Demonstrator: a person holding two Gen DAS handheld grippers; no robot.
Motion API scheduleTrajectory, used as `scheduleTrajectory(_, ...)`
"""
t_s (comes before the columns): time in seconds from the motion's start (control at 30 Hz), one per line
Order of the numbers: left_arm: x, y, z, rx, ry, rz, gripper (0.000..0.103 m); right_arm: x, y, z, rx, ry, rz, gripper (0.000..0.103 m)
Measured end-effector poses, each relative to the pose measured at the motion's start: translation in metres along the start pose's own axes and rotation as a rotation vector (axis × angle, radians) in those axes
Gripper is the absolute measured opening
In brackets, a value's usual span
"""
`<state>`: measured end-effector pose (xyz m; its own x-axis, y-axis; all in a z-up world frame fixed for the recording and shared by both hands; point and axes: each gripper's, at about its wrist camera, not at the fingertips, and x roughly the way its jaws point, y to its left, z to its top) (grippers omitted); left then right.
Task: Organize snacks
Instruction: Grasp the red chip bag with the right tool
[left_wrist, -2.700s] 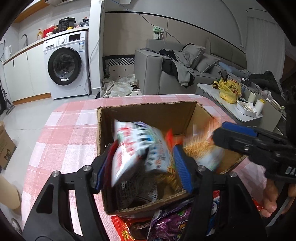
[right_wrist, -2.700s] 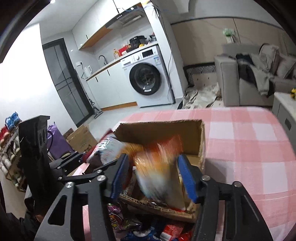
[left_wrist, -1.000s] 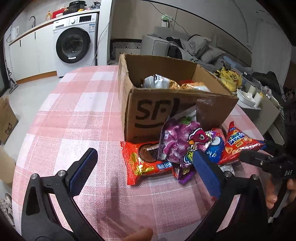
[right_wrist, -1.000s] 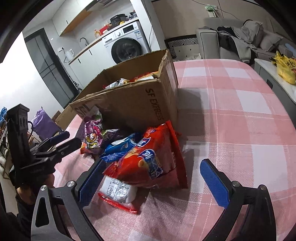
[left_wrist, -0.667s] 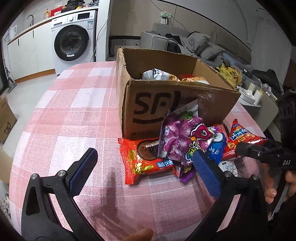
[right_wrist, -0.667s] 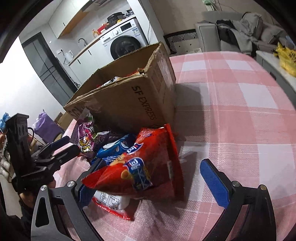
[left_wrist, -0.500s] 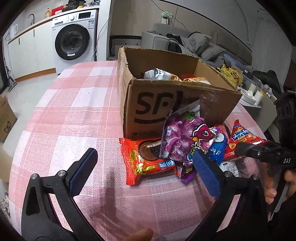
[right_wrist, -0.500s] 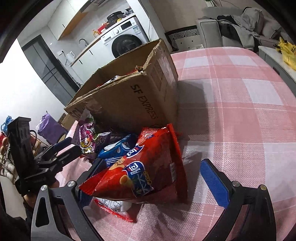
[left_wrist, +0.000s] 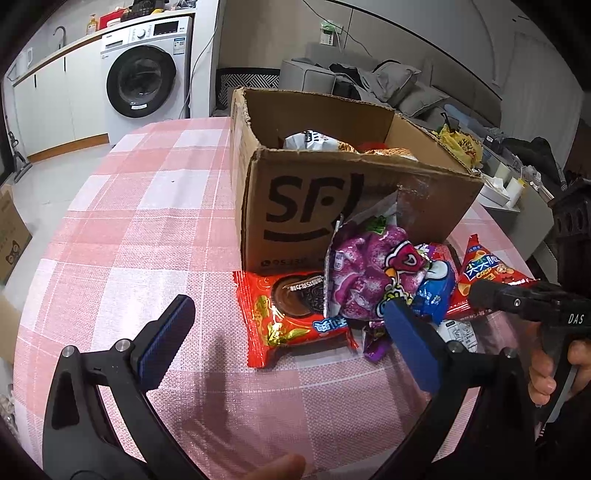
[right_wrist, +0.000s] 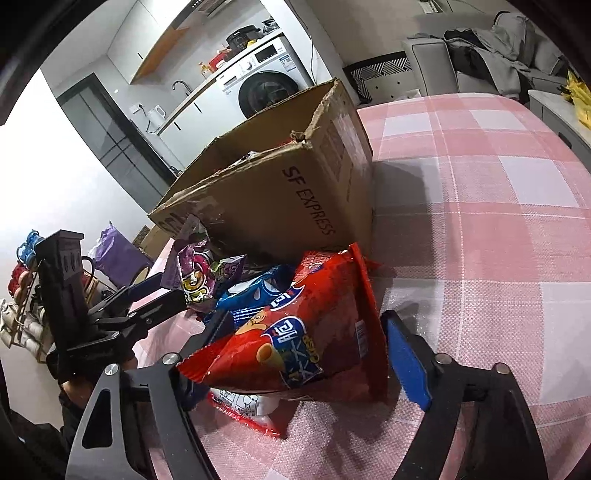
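A brown cardboard box (left_wrist: 332, 192) with several snack bags inside stands on the pink checked tablecloth. In front of it lies a heap of snacks: a red cookie packet (left_wrist: 291, 317), a purple bag (left_wrist: 369, 273), a blue packet (left_wrist: 432, 291) and a red chip bag (right_wrist: 306, 332). My right gripper (right_wrist: 314, 350) straddles the red chip bag and its jaws are closing. The blue pads (right_wrist: 406, 362) stand at the bag's edges without squeezing it. My left gripper (left_wrist: 288, 343) hangs open just before the cookie packet, with nothing between its fingers.
A white packet (right_wrist: 243, 402) lies under the chip bag. Bare tablecloth (right_wrist: 498, 221) stretches to the right of the box. A washing machine (left_wrist: 144, 81), a sofa (left_wrist: 369, 81) and a low side table (left_wrist: 509, 184) stand beyond the table. A hand (left_wrist: 546, 373) holds the right gripper's handle.
Both grippers let go of bags over the box and came down to the heap in front of it. In the last half second the right jaws narrowed around the red chip bag.
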<state>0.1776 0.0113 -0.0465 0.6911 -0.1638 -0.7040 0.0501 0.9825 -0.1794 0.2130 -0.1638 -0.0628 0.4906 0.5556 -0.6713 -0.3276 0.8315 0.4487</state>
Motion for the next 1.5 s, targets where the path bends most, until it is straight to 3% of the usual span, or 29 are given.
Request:
scheduleTrajectory(0.1,-0.001,0.0,-0.001,-0.003,-0.002,-0.013,0.102,-0.005,0.001,-0.001,0.0,-0.015,0.027,0.065)
scheduleTrajectory(0.27,-0.004,-0.002,-0.001,0.001,-0.006,-0.03,0.102,-0.011,0.002,-0.005,0.001,-0.03,0.045,0.056)
scheduleTrajectory(0.57,-0.006,-0.017,0.0,0.047,-0.011,-0.05,0.102,-0.023,-0.001,-0.01,0.022,-0.064,0.073,0.054)
scheduleTrajectory(0.9,0.002,-0.039,0.009,0.143,0.006,-0.016,0.101,-0.032,-0.006,-0.013,0.046,-0.096,0.097,0.054)
scheduleTrajectory(1.13,0.006,-0.057,0.01,0.234,0.015,-0.008,0.077,-0.033,-0.007,-0.014,0.044,-0.099,0.101,0.054)
scheduleTrajectory(1.2,0.006,-0.061,0.01,0.243,0.023,-0.023,0.062,-0.033,-0.006,-0.014,0.039,-0.101,0.102,0.054)
scheduleTrajectory(1.5,0.0,-0.06,0.008,0.244,0.018,-0.057,0.056,-0.034,-0.003,-0.014,0.042,-0.109,0.103,0.054)
